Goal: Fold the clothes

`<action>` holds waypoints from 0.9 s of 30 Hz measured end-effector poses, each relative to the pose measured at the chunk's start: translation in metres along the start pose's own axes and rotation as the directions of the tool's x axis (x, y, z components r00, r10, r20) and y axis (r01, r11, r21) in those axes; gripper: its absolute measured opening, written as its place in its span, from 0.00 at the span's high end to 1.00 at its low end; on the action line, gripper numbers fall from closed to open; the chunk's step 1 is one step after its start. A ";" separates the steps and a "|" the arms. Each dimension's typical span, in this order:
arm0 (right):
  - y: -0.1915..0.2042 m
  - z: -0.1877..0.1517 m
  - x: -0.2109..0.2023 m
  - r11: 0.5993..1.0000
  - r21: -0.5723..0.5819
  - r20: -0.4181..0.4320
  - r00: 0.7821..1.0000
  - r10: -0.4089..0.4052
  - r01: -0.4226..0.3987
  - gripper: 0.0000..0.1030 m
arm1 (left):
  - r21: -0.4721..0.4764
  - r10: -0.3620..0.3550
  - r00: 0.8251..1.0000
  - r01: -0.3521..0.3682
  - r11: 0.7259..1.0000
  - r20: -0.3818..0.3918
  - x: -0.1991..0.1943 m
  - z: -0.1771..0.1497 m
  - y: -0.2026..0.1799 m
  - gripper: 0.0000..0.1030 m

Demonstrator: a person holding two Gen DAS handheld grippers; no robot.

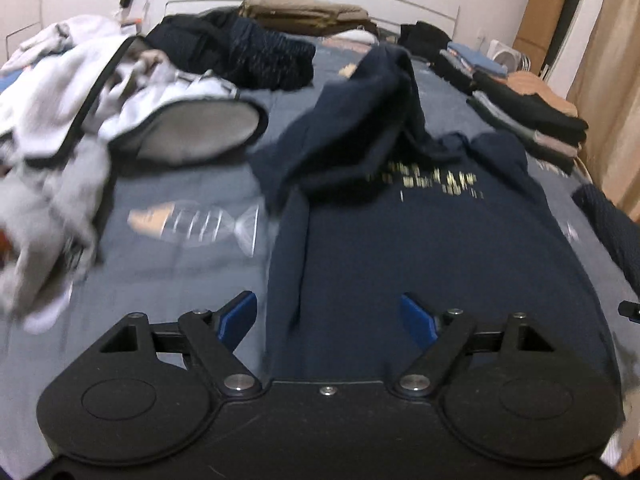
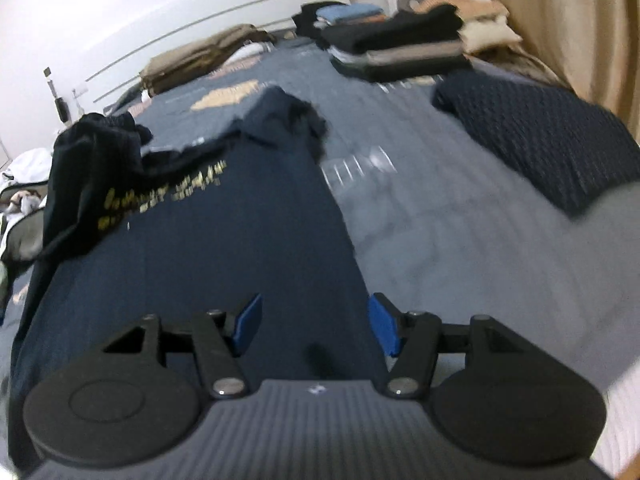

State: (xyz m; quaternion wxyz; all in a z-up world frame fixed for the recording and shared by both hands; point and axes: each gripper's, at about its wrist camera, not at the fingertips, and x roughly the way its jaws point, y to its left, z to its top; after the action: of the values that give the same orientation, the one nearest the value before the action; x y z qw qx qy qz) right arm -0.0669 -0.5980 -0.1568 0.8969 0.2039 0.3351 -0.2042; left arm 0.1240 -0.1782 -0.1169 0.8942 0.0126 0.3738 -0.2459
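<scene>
Left-wrist view is showing the left gripper (image 1: pixel 328 320) spread wide, holding nothing, over the near hem of the navy shirt (image 1: pixel 420 256), which is lying flat mid-bed (image 1: pixel 192 276) with one sleeve flopped across its chest. The right gripper (image 2: pixel 314 326) is likewise gaping at the shirt's right edge. Soft, light and limp, the shirt looks best pinched at hem corners. Only the left view is showing the unfolded pile (image 1: pixel 60 120); only the right is showing the folded knit (image 2: pixel 532 136).

No lettering you can read.
You will find gold print across the chest of the navy sweatshirt (image 1: pixel 440 240) at centre frame in both views, but it is too blurred to make out any word.
</scene>
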 end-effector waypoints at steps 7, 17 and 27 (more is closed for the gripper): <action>-0.028 -0.042 -0.015 0.999 0.052 -0.054 0.998 0.019 -0.016 0.43 | -0.032 0.003 0.998 -0.005 0.999 -0.057 -0.034 -0.065 0.005 0.45; -0.036 -0.079 -0.006 0.997 0.079 -0.156 0.988 0.024 -0.011 0.45 | -0.086 -0.029 0.994 0.019 0.996 -0.109 -0.026 -0.107 0.002 0.45; -0.058 -0.062 -0.048 0.929 0.327 0.069 0.985 0.160 -0.174 0.95 | -0.038 -0.081 0.995 0.079 0.996 -0.065 -0.037 -0.110 -0.017 0.86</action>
State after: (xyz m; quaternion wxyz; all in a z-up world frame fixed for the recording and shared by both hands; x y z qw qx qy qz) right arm -0.1614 -0.6045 -0.1805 0.8706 0.3754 0.2587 -0.1850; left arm 0.0217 -0.1545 -0.1683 0.8708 -0.0100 0.4078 -0.2743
